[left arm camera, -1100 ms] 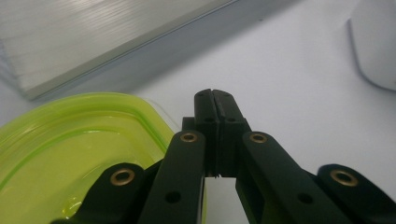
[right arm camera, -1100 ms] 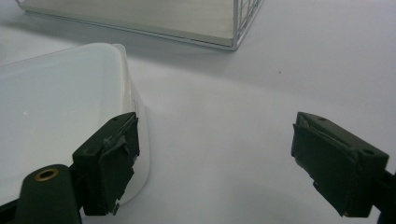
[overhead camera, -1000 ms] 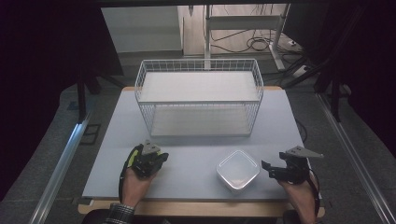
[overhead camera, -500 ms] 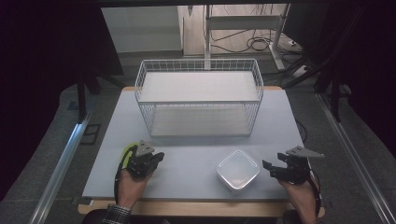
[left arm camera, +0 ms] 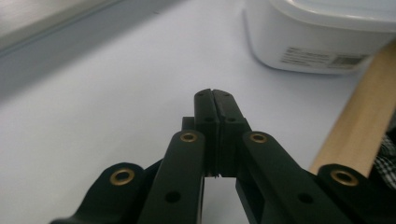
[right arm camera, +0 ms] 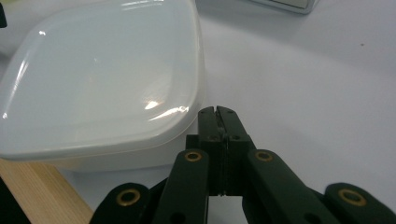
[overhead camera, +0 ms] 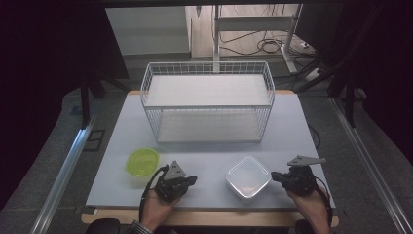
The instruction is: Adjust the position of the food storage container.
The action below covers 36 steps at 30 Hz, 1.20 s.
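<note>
A person sits at a pale table (overhead camera: 122,146) with a black two-jaw gripper in each hand. From above, the left gripper (overhead camera: 191,181) rests low on the table near the front edge and points right, toward a white lidded box (overhead camera: 248,178). The right gripper (overhead camera: 275,176) sits on the other side of that box and points left at it. So the box lies between the two grippers, near the table's front edge.

In the left gripper view, the jaws of the left gripper (left arm camera: 214,93) are pressed together with nothing between them. The box (left arm camera: 322,35) lies ahead of them and off to the right, apart from the tips.

In the right gripper view, the jaws of the right gripper (right arm camera: 217,110) are also pressed together and empty. Their tips sit just beside the box's (right arm camera: 100,77) rim; whether they touch it cannot be told.

A round green tub (overhead camera: 142,161) stands just left of the left gripper. A white wire basket (overhead camera: 208,71) stands farther back in the middle of the table.
</note>
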{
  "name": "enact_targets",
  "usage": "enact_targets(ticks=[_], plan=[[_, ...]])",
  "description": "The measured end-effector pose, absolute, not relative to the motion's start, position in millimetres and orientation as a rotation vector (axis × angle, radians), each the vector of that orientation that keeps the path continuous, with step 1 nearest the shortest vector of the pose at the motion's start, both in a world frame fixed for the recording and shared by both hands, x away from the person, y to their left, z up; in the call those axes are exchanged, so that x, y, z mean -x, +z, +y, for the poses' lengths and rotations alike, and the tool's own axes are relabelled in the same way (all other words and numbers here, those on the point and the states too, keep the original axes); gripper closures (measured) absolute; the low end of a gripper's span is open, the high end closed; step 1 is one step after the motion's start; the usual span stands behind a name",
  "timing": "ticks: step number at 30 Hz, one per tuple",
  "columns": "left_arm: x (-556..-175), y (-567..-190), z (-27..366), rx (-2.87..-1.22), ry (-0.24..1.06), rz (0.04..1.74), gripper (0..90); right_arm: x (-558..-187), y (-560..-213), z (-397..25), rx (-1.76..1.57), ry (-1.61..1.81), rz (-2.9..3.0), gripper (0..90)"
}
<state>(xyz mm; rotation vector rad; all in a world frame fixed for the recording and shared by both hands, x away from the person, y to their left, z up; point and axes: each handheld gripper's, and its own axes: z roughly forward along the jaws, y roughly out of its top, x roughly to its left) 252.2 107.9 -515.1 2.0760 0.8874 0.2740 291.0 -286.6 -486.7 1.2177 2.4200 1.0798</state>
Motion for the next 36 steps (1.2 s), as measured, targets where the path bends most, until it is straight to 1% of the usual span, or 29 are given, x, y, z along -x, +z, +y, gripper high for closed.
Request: enact_targets(ticks=[6,10,15,36], plan=[[-248,-521,92,-2.089,0.206,0.853,89.9,-288,-487,-281,-1.205,1.065,2.457,89.3],[-244,-524,84,-2.099,0.16,0.826,89.8,-286,-490,-269,-1.187,1.069,2.514,89.3],[-243,-526,80,-2.099,0.141,0.827,89.8,-283,-490,-259,-1.161,1.082,2.539,89.3],[-264,-531,100,-2.032,0.128,1.0,89.6,-281,-498,-211,-1.084,1.161,2.63,89.1]])
